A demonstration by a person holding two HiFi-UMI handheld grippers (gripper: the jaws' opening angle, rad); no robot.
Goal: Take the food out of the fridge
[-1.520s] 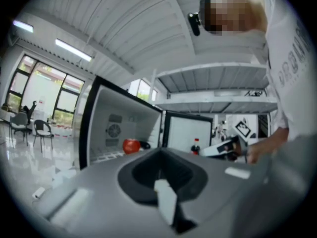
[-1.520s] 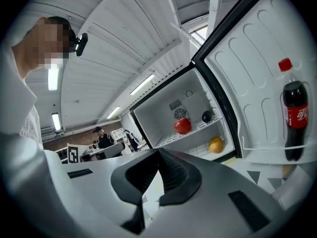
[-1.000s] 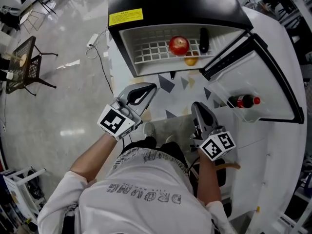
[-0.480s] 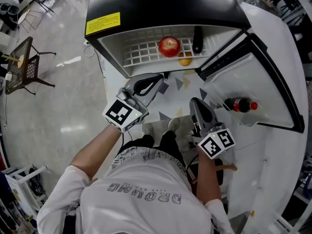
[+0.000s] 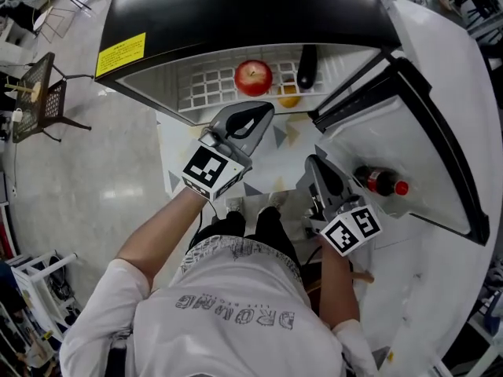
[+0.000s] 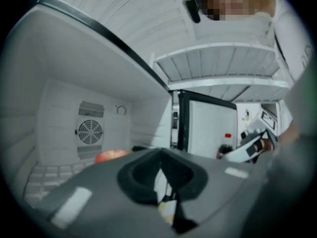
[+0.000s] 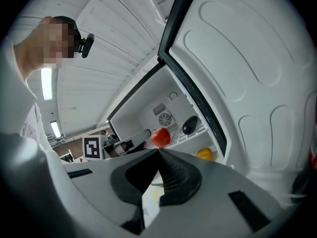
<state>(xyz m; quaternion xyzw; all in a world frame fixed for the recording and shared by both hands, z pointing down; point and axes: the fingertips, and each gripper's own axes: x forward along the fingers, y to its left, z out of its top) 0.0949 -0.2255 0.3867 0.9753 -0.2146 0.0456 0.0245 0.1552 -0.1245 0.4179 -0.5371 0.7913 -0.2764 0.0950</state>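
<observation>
The black-topped fridge [image 5: 236, 14] with its white interior fills the top of the head view and sits nearer than a second ago, its white door [image 5: 424, 93] swung open down the right side. The biggest change is the left gripper [image 5: 263, 116]: it has moved from the lower centre of the frame up to just below the front edge of the white wire shelf [image 5: 204, 93], with its jaws closed on nothing. The right gripper [image 5: 316, 167] has advanced less and sits right of centre, jaws also together and empty. This looks like the reach towards the food, and the left jaws would have to part before any grasp. The round, glossy red apple [image 5: 253, 77] rests on the shelf at upper centre, near the left gripper's tip but apart from it. Right of it lies a dark elongated vegetable [image 5: 306, 66], and a small yellow fruit [image 5: 289, 97] sits just below. A dark red-capped bottle [image 5: 379, 181] lies in the door.
</observation>
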